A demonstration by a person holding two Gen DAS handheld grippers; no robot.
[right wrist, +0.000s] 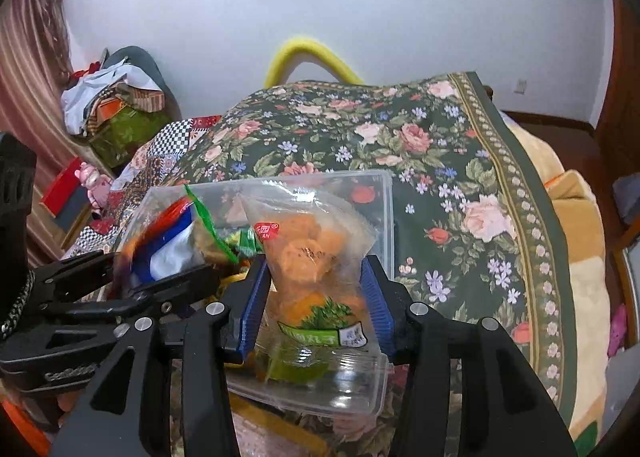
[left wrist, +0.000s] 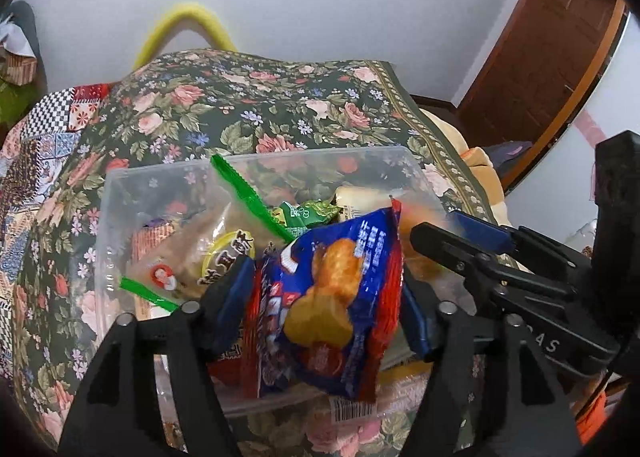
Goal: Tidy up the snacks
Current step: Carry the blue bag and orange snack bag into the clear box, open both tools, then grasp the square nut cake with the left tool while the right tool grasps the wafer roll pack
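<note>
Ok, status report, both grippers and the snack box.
Left gripper astride blue-red snack packet over clear box. Right gripper shut on orange snack bag, same box. Box crowded; nothing blocking.

A bed draped in a dark green floral cloth (right wrist: 460,185) carried a clear rectangular plastic container (right wrist: 386,209), which sat on the cloth toward its near edge, well short of the far edge.

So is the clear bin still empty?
No, the clear plastic bin already holds several wrapped snacks, including a green-edged packet.
</note>
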